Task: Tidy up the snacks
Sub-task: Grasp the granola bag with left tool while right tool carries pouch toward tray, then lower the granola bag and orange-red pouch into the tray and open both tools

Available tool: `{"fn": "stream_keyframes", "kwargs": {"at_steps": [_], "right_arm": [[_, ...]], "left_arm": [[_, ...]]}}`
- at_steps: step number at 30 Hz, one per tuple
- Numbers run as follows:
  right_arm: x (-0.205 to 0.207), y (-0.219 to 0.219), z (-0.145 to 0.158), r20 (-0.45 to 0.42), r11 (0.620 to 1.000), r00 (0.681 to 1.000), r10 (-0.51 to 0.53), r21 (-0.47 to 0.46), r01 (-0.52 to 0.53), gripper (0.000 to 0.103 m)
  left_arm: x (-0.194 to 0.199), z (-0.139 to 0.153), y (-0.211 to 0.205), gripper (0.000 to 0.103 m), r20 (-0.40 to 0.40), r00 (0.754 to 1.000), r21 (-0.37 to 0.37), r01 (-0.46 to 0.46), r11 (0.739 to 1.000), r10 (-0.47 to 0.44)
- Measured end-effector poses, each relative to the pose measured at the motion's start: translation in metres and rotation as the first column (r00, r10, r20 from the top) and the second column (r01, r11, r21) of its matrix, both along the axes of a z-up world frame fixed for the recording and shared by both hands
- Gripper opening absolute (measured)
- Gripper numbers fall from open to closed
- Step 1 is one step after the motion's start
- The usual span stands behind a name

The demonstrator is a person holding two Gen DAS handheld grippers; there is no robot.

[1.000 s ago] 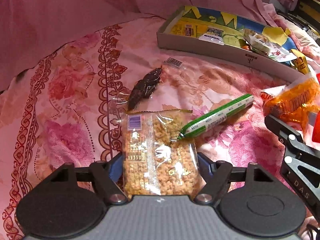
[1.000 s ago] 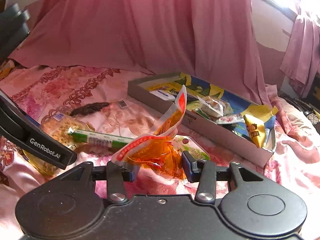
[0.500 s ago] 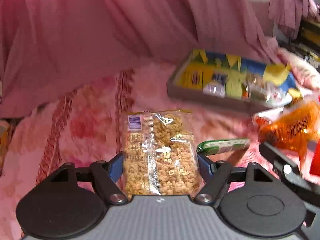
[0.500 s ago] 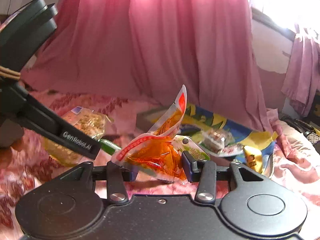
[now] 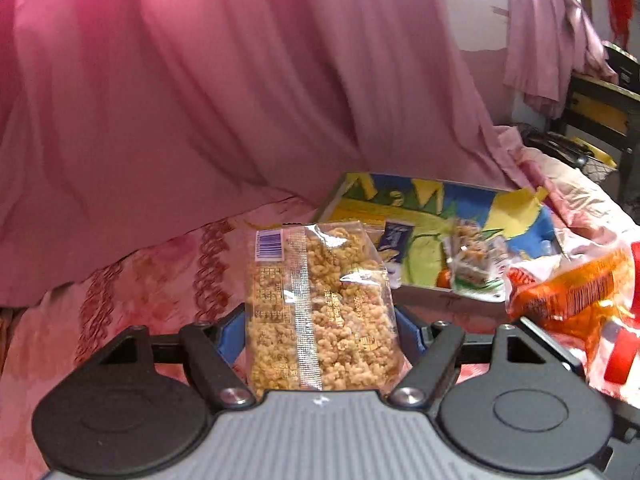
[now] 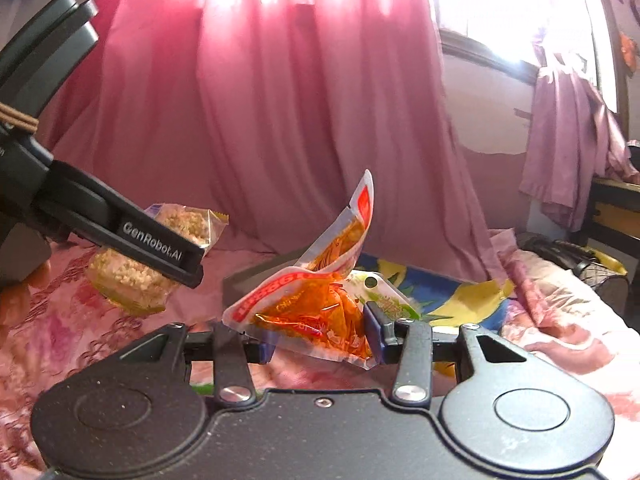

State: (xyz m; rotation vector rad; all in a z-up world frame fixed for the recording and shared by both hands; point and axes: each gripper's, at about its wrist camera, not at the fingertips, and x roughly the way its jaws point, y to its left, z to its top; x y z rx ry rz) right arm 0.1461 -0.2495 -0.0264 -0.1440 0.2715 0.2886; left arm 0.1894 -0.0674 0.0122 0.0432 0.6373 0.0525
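- Left claw (image 5: 320,336): pinching a clear bag of puffed snacks (image 5: 320,312) by its two long sides, blue pads pressed against the wrapper. Bag stands upright between the fingers, barcode at its upper left corner, clear of the bed.
- Left claw pose: pointed forward and tilted somewhat downward, with the pink bedsheet (image 5: 132,292) below and the shallow snack box (image 5: 424,212) just beyond the bag.
- Right claw (image 6: 320,344): pinching an orange packet (image 6: 316,308) across its lower half; the upper flap, edged in red and white, sticks up and curls to the right.
- Right claw pose: nearly level, raised off the bed, facing the pink curtain (image 6: 280,100).
- Relative position: from the right wrist view the left claw's arm crosses the upper left, with the snack bag hanging below its finger, off the sheet. From the left wrist view the orange packet shows at the right edge, beside the box.
- Box contents: a few small wrapped snacks lying on its printed floor; labels too blurred to read.
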Motion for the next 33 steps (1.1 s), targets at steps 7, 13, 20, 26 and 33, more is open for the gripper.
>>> {"fn": "stream_keyframes", "kwargs": {"at_steps": [7,13,20,26,33], "right_arm": [[0.046,-0.039,-0.001,-0.001,0.991,0.991,-0.133,0.012,0.133,0.046],[0.092,-0.070,-0.015,-0.022,0.971,0.972,-0.233,0.046,0.234,0.046],[0.134,-0.065,-0.040,-0.058,0.974,0.974,-0.218,0.045,0.221,0.046],[0.155,-0.055,-0.052,-0.121,0.979,0.974,-0.193,0.040,0.199,0.046],[0.160,-0.055,-0.055,-0.154,0.975,0.967,-0.204,0.051,0.214,0.061]], "left_arm": [[0.051,-0.002,-0.039,0.078,-0.007,0.997,-0.045,0.072,0.996,-0.072],[0.111,-0.019,-0.064,0.078,-0.035,0.994,-0.078,0.104,0.991,-0.107],[0.161,-0.042,-0.065,0.078,-0.052,0.989,-0.089,0.134,0.987,-0.139],[0.182,-0.056,-0.058,0.078,-0.081,0.983,-0.109,0.153,0.982,-0.162],[0.189,-0.064,-0.050,0.078,-0.124,0.981,-0.158,0.127,0.979,-0.148]]}}
